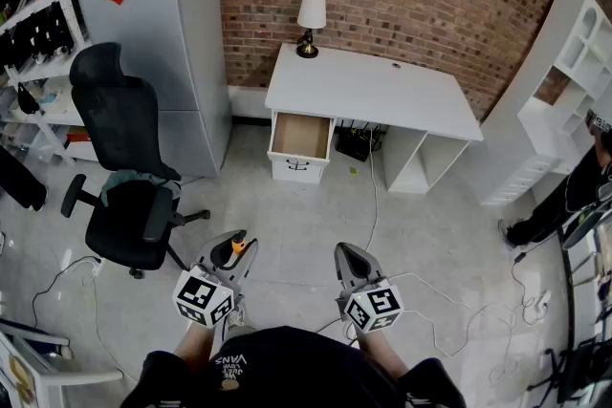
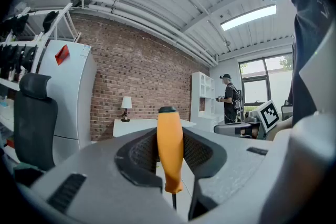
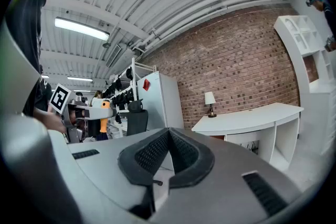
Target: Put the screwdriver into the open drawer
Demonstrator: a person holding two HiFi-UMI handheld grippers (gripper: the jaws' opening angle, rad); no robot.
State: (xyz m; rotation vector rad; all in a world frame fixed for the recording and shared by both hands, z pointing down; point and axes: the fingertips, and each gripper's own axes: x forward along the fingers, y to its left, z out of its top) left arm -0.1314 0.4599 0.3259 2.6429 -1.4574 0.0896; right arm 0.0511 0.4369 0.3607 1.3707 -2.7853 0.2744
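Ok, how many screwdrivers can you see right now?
1: the orange-handled screwdriver, clamped upright between the jaws of the left gripper. The jaws of the right gripper are shut and empty. Others could be hidden.

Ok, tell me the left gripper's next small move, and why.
Probably carry it forward toward the desk, keeping the grip as it is. The left gripper is shut on the screwdriver, orange handle upright between its jaws, while the open drawer under the desk's left end lies well ahead across the floor.
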